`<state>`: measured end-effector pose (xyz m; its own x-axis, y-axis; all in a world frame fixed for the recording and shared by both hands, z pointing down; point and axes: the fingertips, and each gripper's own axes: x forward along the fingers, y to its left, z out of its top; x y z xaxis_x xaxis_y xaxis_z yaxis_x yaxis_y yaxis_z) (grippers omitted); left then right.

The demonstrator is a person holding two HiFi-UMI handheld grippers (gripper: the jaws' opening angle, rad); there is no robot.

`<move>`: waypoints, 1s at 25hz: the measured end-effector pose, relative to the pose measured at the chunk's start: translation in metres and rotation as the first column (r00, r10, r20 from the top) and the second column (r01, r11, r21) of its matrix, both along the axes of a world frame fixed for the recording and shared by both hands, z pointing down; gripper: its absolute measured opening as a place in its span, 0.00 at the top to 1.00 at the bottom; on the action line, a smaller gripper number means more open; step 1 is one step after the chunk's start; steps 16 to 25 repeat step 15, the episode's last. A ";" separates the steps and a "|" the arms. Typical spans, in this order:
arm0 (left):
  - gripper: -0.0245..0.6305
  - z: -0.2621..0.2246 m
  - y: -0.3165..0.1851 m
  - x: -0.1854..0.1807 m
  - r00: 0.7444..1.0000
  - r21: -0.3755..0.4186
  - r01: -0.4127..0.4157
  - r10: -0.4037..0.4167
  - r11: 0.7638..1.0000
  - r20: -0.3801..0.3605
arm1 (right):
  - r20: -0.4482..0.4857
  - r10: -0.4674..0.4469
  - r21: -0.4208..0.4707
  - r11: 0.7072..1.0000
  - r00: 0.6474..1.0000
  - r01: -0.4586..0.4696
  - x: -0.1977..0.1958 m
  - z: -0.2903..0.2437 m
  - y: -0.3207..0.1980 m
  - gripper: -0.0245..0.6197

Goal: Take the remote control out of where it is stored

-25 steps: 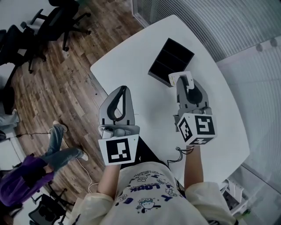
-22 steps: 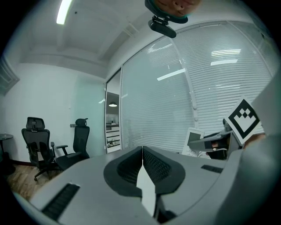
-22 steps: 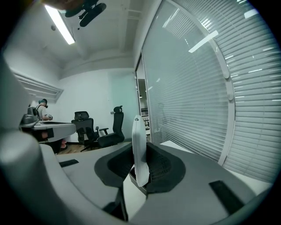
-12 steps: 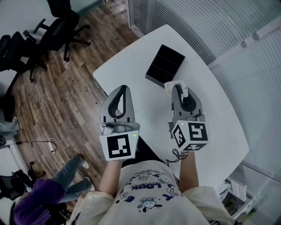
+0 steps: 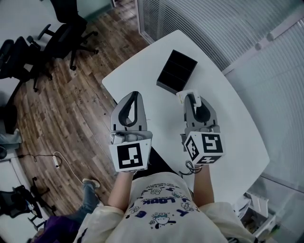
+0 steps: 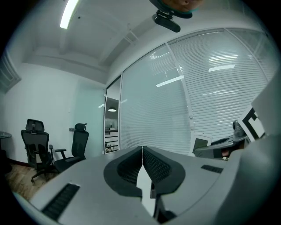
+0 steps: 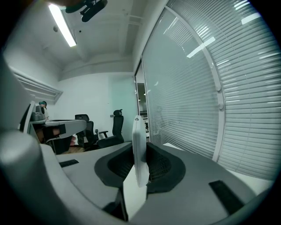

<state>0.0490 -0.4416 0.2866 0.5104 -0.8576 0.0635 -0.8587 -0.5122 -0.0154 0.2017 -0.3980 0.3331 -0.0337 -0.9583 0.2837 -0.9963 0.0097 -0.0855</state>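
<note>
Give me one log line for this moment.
left gripper: shut, empty | right gripper: shut on remote | box: on table, remote out

Cool, even ceiling light with a bluish cast. A strip lamp [image 6: 68,13] blows out to white in the left gripper view, and streaks of glare lie on the blinds [image 6: 210,101]. In the head view the desk [image 5: 237,137] is almost washed out, the floor [image 5: 61,104] is dimmer and shadows are faint. Both gripper views bend strongly and turn black at the corners. The left gripper [image 6: 142,150] is soft near the lens.
</note>
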 end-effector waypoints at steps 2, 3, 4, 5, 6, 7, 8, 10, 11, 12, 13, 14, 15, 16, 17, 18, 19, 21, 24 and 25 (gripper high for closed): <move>0.94 -0.001 0.001 0.001 1.000 0.003 0.000 0.000 1.000 -0.001 | 0.002 0.000 0.001 1.000 1.000 0.000 0.000 0.000 0.000 0.83; 0.94 -0.002 0.001 0.000 1.000 0.003 0.001 -0.001 1.000 -0.002 | 0.003 0.000 0.000 1.000 1.000 0.000 0.000 0.000 0.000 0.83; 0.94 -0.003 0.001 -0.001 1.000 0.003 0.002 -0.002 1.000 -0.004 | 0.004 0.001 0.000 1.000 1.000 -0.001 -0.001 0.000 0.001 0.83; 0.94 -0.003 0.002 -0.002 1.000 0.003 0.003 -0.003 1.000 -0.005 | 0.004 0.001 0.000 1.000 1.000 -0.001 -0.002 -0.001 0.001 0.83; 0.94 -0.004 0.002 -0.003 1.000 0.004 0.003 -0.003 1.000 -0.006 | 0.004 0.001 0.000 1.000 1.000 -0.001 -0.003 -0.001 0.002 0.83; 0.94 -0.005 0.003 -0.004 1.000 0.006 0.004 -0.004 1.000 -0.006 | 0.005 0.001 0.001 1.000 1.000 -0.001 -0.004 -0.001 0.002 0.83; 0.94 -0.005 0.003 -0.005 1.000 0.006 0.004 -0.004 1.000 -0.005 | 0.005 0.001 0.001 1.000 1.000 -0.001 -0.004 -0.001 0.003 0.83; 0.94 -0.005 0.003 -0.005 1.000 0.005 0.006 -0.006 1.000 -0.006 | 0.004 -0.001 0.000 1.000 1.000 0.001 -0.005 -0.001 0.003 0.83; 0.94 -0.005 0.004 -0.005 1.000 0.005 0.007 -0.007 1.000 -0.006 | 0.003 -0.002 0.000 1.000 1.000 0.002 -0.005 -0.001 0.003 0.83; 0.94 -0.005 0.004 -0.005 1.000 0.005 0.007 -0.007 1.000 -0.006 | 0.004 -0.002 0.000 1.000 1.000 0.002 -0.006 -0.002 0.003 0.83; 0.94 -0.005 0.005 -0.005 1.000 0.006 0.007 -0.007 1.000 -0.006 | 0.004 -0.003 0.001 1.000 1.000 0.003 -0.006 -0.003 0.004 0.83; 0.94 -0.005 0.005 -0.004 1.000 0.006 0.007 -0.007 1.000 -0.006 | 0.005 -0.003 0.002 1.000 1.000 0.003 -0.005 -0.003 0.004 0.83; 0.94 -0.005 0.005 -0.004 1.000 0.007 0.006 -0.006 1.000 -0.006 | 0.005 -0.004 0.003 1.000 1.000 0.004 -0.005 -0.004 0.004 0.83; 0.94 -0.005 0.005 -0.004 1.000 0.007 0.006 -0.006 1.000 -0.006 | 0.005 -0.004 0.003 1.000 1.000 0.004 -0.005 -0.004 0.004 0.83; 0.94 -0.005 0.005 -0.004 1.000 0.007 0.006 -0.006 1.000 -0.006 | 0.005 -0.004 0.003 1.000 1.000 0.004 -0.005 -0.004 0.004 0.83; 0.94 -0.005 0.005 -0.004 1.000 0.007 0.006 -0.006 1.000 -0.006 | 0.005 -0.004 0.003 1.000 1.000 0.004 -0.005 -0.004 0.004 0.83; 0.94 -0.005 0.005 -0.004 1.000 0.007 0.006 -0.006 1.000 -0.006 | 0.005 -0.004 0.003 1.000 1.000 0.004 -0.005 -0.004 0.004 0.83; 0.94 -0.005 0.005 -0.004 1.000 0.007 0.006 -0.006 1.000 -0.006 | 0.005 -0.004 0.003 1.000 1.000 0.004 -0.005 -0.004 0.004 0.83; 0.94 -0.005 0.005 -0.004 1.000 0.007 0.006 -0.006 1.000 -0.006 | 0.005 -0.004 0.003 1.000 1.000 0.004 -0.005 -0.004 0.004 0.83; 0.94 -0.005 0.005 -0.004 1.000 0.007 0.006 -0.006 1.000 -0.006 | 0.005 -0.004 0.003 1.000 1.000 0.004 -0.005 -0.004 0.004 0.83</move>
